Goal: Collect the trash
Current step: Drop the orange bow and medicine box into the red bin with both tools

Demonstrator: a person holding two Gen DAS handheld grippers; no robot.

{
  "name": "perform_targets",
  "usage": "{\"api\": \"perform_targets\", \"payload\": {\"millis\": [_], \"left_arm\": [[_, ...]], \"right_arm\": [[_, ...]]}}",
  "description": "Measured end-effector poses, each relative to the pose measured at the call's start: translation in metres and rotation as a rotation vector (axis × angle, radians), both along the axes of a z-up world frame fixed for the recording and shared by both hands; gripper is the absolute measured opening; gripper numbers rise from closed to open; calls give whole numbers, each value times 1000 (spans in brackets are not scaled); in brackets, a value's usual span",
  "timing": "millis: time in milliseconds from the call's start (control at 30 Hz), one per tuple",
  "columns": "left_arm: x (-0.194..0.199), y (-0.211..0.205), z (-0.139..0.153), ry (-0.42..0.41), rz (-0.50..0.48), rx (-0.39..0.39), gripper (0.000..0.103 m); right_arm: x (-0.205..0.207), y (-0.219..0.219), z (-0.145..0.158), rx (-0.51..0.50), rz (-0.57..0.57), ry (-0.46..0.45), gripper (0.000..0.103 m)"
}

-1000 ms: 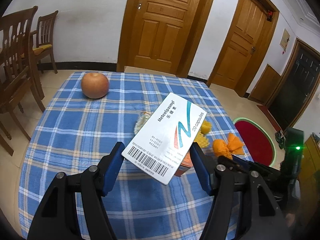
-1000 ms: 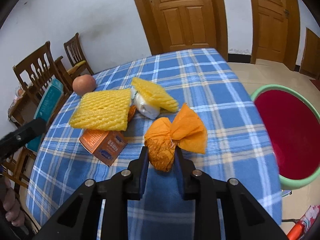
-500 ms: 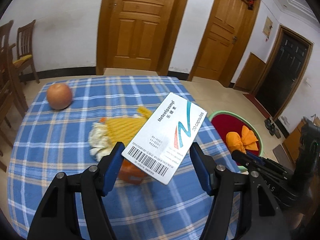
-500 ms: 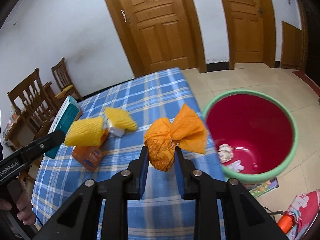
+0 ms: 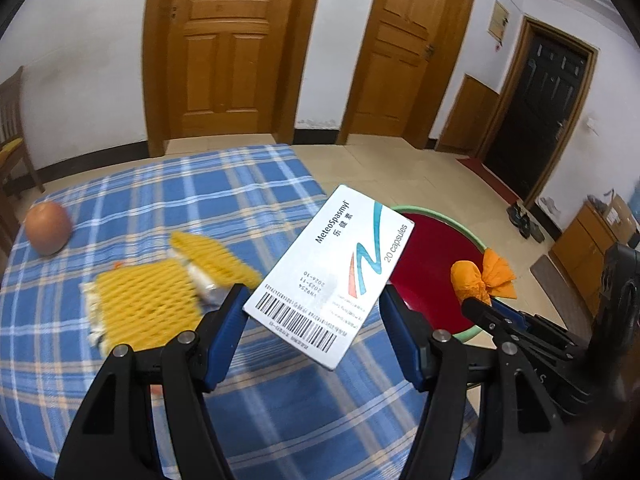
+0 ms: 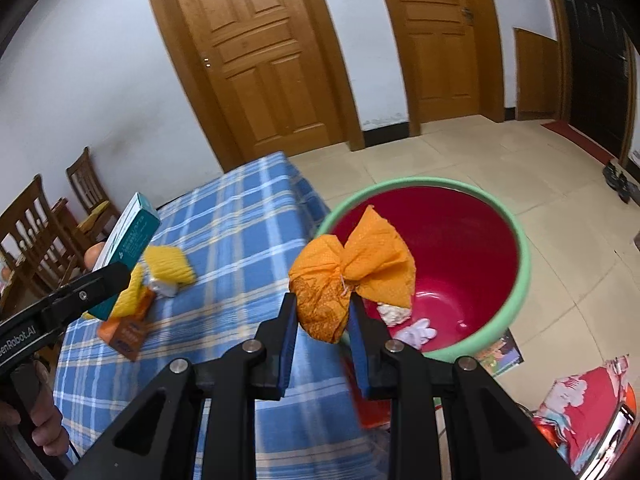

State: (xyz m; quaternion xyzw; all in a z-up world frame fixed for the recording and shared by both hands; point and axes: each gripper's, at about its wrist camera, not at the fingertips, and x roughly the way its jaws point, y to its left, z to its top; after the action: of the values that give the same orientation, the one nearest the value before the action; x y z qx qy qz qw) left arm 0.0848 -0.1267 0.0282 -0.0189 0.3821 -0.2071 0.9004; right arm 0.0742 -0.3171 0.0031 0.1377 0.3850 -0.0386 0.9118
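Orange wrapper (image 6: 348,276), pinched in the right tool (image 6: 322,320), hangs over the red bin's (image 6: 516,280) near rim beside the counter (image 6: 248,216) edge, so releasing early could drop it outside, while the left tool (image 5: 312,320) clamps a pill box (image 5: 336,272).

This is a home, probably a dining room. Panelled wooden doors (image 5: 226,52) stand in white walls, the floor (image 6: 480,168) has beige tiles, wooden chairs (image 6: 38,236) wait beside a surface with a blue checked cloth (image 5: 168,200), and shoes (image 5: 524,222) lie near a dark door (image 5: 536,120).
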Motion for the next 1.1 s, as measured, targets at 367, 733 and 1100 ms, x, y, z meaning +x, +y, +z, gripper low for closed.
{"api": "perform_targets", "payload": {"millis": [367,733,1100], "left_arm": [[27,-57,-17,36,-74,45,67],[43,-94,-35,70,-116,81,67],[51,-120,-48,92,-154,100,67]], "right_arm": [[8,-47,-25,28,-90,54,27],[11,-77,-43,57,-155,86,37],[0,-88,-37,73,-197,68,53]]}}
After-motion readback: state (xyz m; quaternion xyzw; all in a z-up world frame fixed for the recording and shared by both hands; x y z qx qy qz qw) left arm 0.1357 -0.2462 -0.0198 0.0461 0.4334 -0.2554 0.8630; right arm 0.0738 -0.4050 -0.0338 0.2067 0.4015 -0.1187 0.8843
